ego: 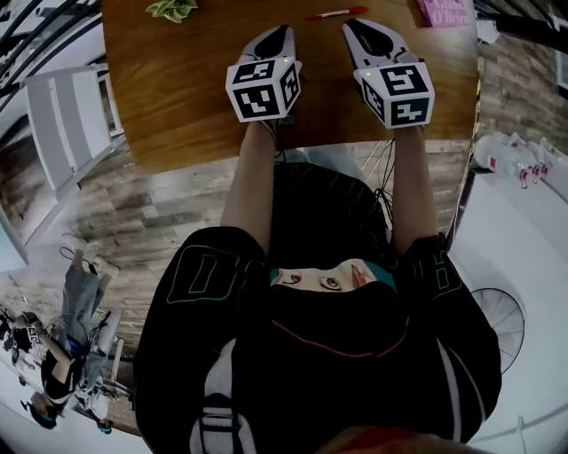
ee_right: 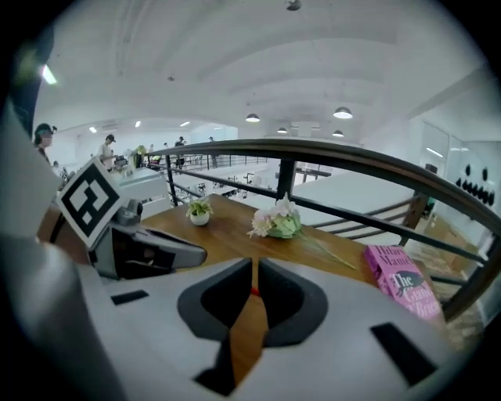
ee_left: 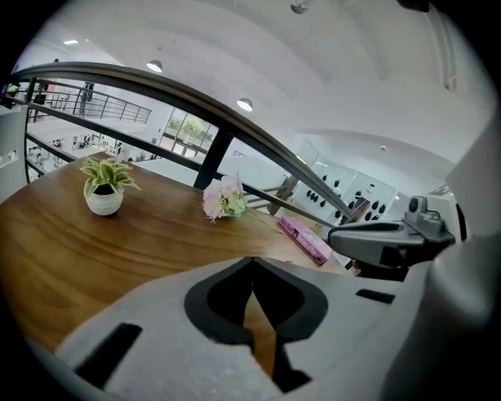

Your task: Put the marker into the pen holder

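Note:
A red marker (ego: 337, 13) lies on the wooden table (ego: 177, 97) at its far edge, just beyond my two grippers. A sliver of the red marker (ee_right: 253, 291) shows in the right gripper view, through the slit below the jaw tips. My left gripper (ego: 282, 32) rests over the table, shut with nothing in it, and its jaws (ee_left: 252, 261) meet at the tips. My right gripper (ego: 355, 25) sits beside it, pointing toward the marker, and is shut and empty (ee_right: 255, 263). No pen holder shows in any view.
A small potted plant (ee_left: 104, 193) stands far left on the table. A pink-and-green flower bunch (ee_right: 278, 221) lies mid-table, and a pink book (ee_right: 403, 282) lies far right. A dark railing (ee_right: 329, 153) runs behind the table. White shelving (ego: 62, 124) stands left of the table.

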